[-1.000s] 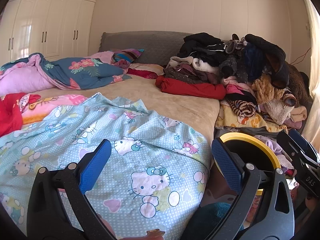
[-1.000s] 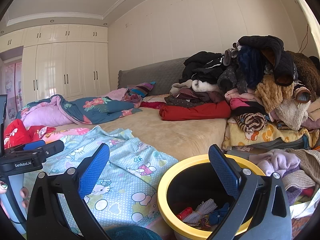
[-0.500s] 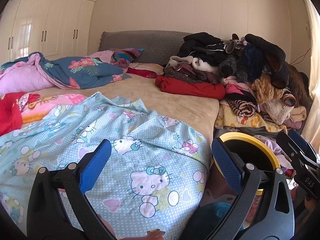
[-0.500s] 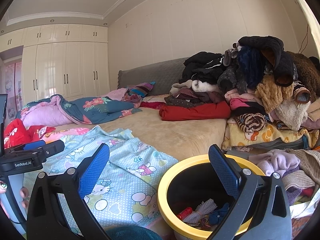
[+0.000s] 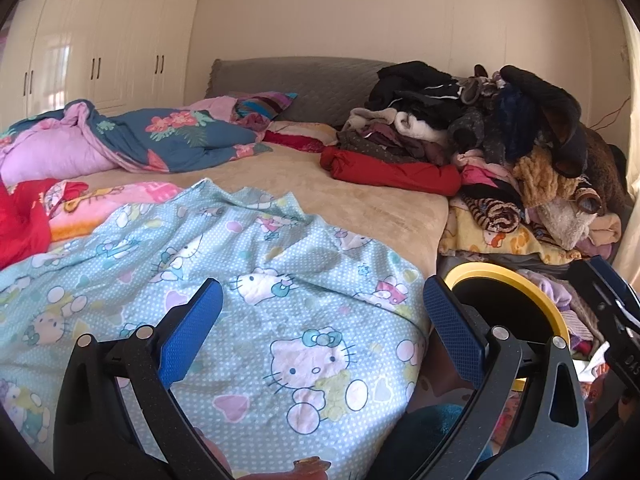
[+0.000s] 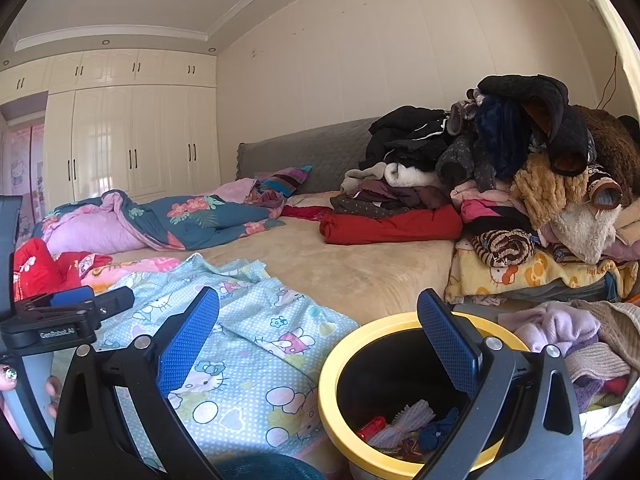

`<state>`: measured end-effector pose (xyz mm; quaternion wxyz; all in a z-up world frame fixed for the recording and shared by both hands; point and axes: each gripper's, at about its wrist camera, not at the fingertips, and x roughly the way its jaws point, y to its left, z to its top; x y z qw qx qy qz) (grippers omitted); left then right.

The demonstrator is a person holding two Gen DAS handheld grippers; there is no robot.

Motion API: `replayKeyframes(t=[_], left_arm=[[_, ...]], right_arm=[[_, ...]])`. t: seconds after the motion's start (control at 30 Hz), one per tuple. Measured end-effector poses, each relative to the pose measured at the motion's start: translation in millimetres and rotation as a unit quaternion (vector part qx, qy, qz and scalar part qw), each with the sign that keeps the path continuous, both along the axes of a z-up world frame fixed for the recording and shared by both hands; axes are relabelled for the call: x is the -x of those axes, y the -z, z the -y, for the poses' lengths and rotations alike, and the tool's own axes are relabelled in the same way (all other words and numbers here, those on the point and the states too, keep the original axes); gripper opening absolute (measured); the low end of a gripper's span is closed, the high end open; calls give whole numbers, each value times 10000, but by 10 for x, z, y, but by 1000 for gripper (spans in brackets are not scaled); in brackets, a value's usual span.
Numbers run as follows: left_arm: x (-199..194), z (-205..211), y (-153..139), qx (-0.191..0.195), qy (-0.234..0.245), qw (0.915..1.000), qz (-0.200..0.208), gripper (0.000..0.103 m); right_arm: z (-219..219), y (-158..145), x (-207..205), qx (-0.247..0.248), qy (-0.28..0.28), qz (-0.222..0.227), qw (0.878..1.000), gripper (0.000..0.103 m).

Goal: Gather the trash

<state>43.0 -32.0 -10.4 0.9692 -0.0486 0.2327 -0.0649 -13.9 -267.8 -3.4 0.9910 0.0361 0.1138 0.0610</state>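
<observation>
Yellow-rimmed bin (image 6: 404,396) with trash (image 6: 404,428) inside sits beside the bed (image 6: 360,264) while I hold my left hand-held gripper (image 5: 322,332) and right hand-held gripper (image 6: 318,330) spread apart, empty.

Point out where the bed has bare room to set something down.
The tan mattress is bare between the Hello Kitty sheet, floral quilt and red jacket. The clothes pile crowds the right side.
</observation>
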Motion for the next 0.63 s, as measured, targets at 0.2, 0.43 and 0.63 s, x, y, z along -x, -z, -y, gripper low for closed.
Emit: replayKeyframes(t=[0.2, 0.43, 0.63], left_arm=[[-53, -347, -20, 126, -323, 9993, -129, 92], [-18, -1988, 222, 234, -2229, 9704, -905, 92], [544, -3444, 856, -144, -4056, 8990, -1645, 92]], right_arm=[[-264, -89, -59, 185, -272, 43, 9994, 97], [-1579, -134, -361, 594, -2259, -628, 9703, 97], [-3564, 529, -460, 1040, -4684, -2486, 8414, 97]])
